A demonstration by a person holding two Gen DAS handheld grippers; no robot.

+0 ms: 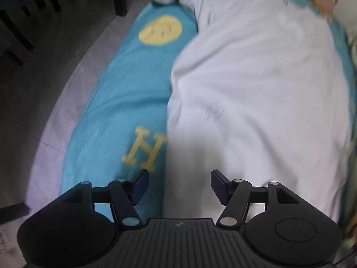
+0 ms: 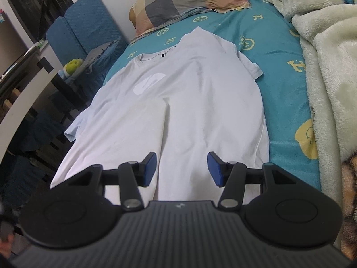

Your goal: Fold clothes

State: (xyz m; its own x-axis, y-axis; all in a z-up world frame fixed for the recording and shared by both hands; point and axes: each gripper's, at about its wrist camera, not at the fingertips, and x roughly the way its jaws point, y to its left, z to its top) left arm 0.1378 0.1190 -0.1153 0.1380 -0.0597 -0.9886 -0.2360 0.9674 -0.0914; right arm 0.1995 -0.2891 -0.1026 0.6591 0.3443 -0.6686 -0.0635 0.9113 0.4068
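A white T-shirt (image 2: 178,93) lies spread front-up on the teal bedsheet (image 2: 285,102), collar toward the pillow, one sleeve hanging off the bed's left edge. My right gripper (image 2: 181,169) is open and empty, just above the shirt's hem. The left wrist view is blurred; there the shirt (image 1: 256,84) fills the right side. My left gripper (image 1: 179,187) is open and empty, over the shirt's left edge where it meets the sheet (image 1: 125,102).
A checked pillow (image 2: 189,2) lies at the head of the bed. A fluffy cream blanket (image 2: 330,71) is heaped along the right side. A blue chair (image 2: 84,29) and dark furniture (image 1: 20,22) stand left of the bed, by the floor (image 1: 55,62).
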